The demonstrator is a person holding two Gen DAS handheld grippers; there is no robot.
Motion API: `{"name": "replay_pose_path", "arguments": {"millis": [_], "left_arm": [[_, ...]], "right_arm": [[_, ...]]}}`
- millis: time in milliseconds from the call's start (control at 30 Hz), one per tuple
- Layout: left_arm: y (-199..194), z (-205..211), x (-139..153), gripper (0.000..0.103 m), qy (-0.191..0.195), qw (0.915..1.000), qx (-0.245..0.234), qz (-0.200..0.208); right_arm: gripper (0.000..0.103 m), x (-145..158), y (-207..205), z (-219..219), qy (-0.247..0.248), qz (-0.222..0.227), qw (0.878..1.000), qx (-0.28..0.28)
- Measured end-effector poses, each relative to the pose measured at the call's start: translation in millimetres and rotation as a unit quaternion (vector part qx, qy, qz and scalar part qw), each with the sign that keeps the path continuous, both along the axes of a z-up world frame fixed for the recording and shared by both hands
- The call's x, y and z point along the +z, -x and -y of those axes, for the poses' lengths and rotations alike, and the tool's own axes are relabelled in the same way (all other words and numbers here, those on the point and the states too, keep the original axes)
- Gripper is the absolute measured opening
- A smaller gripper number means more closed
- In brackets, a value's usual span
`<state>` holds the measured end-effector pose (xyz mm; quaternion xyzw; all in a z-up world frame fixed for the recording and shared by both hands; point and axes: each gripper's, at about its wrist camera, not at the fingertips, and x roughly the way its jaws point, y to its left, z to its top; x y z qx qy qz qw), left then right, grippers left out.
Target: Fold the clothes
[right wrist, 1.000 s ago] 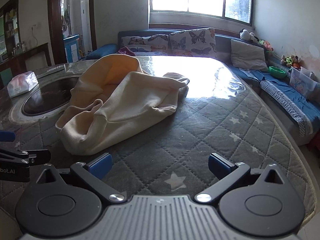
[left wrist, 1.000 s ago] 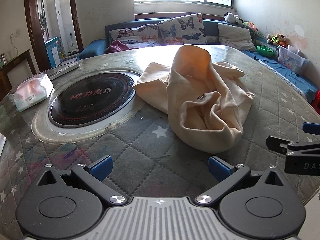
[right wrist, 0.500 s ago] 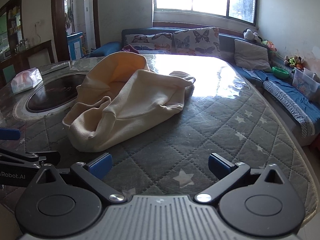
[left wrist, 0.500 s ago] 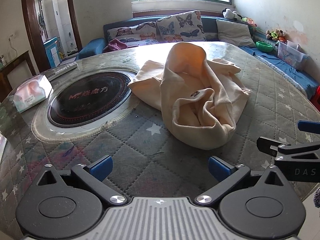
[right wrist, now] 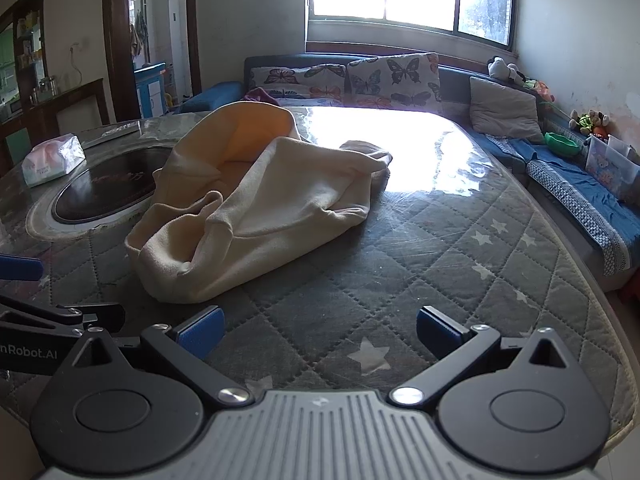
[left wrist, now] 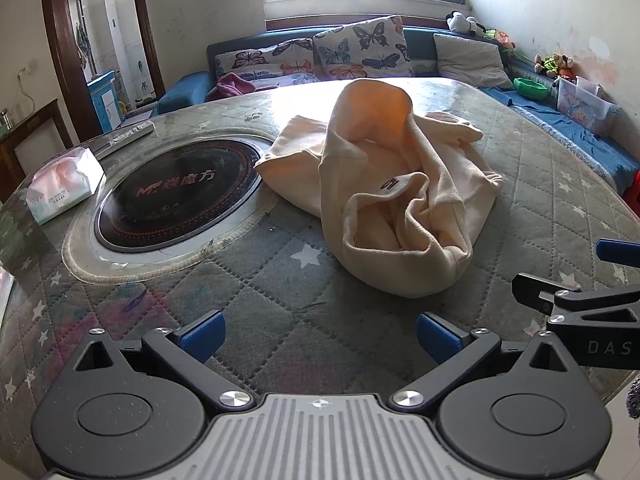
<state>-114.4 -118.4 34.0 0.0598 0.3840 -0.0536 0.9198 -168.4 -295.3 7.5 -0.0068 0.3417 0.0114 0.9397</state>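
A cream-coloured garment (left wrist: 396, 196) lies crumpled in a heap on the quilted grey star-patterned table cover (left wrist: 280, 292); it also shows in the right wrist view (right wrist: 256, 208). My left gripper (left wrist: 318, 334) is open and empty, just short of the heap's near edge. My right gripper (right wrist: 318, 332) is open and empty, to the right of the heap's near end. Each gripper shows at the edge of the other's view.
A round black induction plate (left wrist: 176, 192) is set in the table left of the garment. A tissue pack (left wrist: 64, 184) and a remote (left wrist: 134, 132) lie at the far left. A sofa with butterfly cushions (left wrist: 360, 48) stands behind the table.
Both grippers have moved a little forward toward the garment, which now looks larger and nearer. Both jaws have stayed open. The garment has not moved.
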Motion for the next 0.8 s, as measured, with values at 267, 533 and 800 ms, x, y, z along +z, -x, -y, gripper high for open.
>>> {"name": "replay_pose_path", "arguments": {"millis": [267, 533, 800], "left_arm": [[-1.3, 1.6, 0.9, 0.103, -0.001, 1.0000, -0.003, -0.001], [-3.4, 2.5, 1.4, 0.103, -0.003, 1.0000, -0.004, -0.003], [-5.0, 2.9, 2.8, 0.103, -0.002, 1.0000, -0.007, -0.003]], "right_arm": [[0.103, 0.1, -0.5, 0.3, -0.001, -0.001, 1.000, -0.002], [0.103, -0.5, -2.5, 0.9, -0.001, -0.002, 1.000, -0.003], [0.103, 0.1, -3.8, 1.6, 0.000, -0.002, 1.000, -0.005]]}}
